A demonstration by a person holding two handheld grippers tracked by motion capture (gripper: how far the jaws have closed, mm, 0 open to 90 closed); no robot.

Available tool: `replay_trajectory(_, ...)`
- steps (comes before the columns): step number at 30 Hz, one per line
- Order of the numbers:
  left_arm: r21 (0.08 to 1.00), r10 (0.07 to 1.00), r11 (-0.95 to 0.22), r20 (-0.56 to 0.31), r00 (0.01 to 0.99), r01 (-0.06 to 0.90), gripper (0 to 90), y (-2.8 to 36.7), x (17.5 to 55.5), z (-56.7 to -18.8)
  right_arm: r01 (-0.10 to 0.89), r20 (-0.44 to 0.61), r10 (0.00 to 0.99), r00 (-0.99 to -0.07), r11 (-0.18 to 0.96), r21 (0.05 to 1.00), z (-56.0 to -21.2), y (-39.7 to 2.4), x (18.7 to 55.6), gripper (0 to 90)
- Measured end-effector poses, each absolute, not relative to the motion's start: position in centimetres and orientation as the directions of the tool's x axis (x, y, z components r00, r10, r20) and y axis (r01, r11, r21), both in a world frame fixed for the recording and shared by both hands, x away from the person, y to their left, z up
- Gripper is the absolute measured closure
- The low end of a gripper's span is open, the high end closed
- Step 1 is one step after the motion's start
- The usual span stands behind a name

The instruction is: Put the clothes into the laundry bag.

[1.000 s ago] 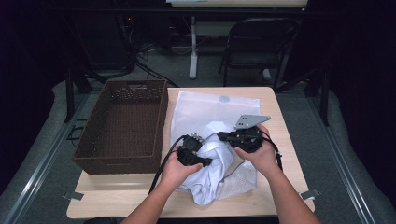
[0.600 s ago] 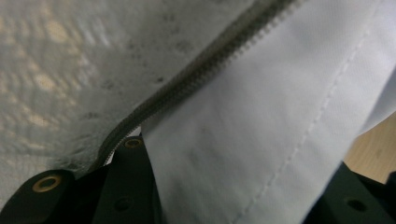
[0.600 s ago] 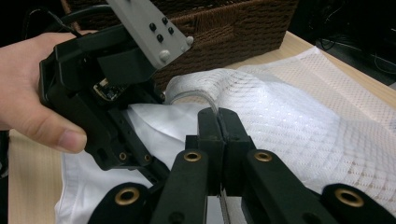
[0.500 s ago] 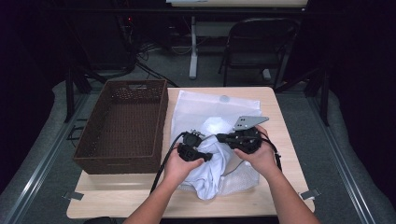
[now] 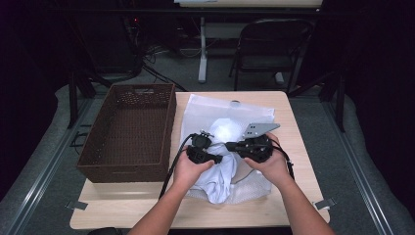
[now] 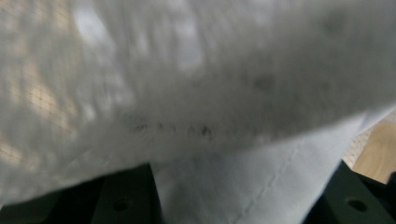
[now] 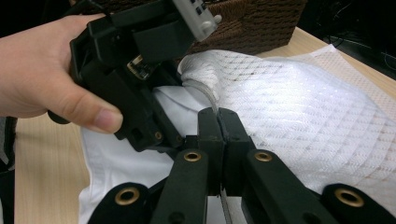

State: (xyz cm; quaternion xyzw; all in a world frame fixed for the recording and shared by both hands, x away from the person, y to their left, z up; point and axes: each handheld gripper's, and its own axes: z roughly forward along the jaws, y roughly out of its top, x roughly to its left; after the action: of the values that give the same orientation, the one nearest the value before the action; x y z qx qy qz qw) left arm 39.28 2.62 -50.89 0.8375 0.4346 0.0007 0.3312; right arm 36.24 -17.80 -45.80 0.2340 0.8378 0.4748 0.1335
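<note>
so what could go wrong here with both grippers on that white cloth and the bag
The right gripper pinches only a thin edge of the mesh bag, so it may slip free. The left gripper pushes the white cloth in with its camera smothered, so it could bunch or snag at the opening.

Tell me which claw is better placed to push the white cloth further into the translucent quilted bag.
Left, probably. The left claw has its jaws standing apart around the white cloth, so it can drive it in. The right claw is shut on the edge of the translucent quilted bag, holding its mouth.
</note>
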Motion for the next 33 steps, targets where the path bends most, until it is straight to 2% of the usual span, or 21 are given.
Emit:
replay_trajectory(19,0.57,0.774,-0.296,-0.327,0.542,0.766,57.1,2.4,40.6,-52.0,0.259,-0.009,0.492,-0.871,0.473,0.842,-46.3,-16.9,36.0,89.3)
replay_trajectory(33,0.597,0.777,-0.279,-0.32,0.542,0.752,56.9,2.3,41.1,-53.1,0.253,-0.022,0.484,-0.875,0.495,0.831,-46.5,-16.6,35.9,89.2)
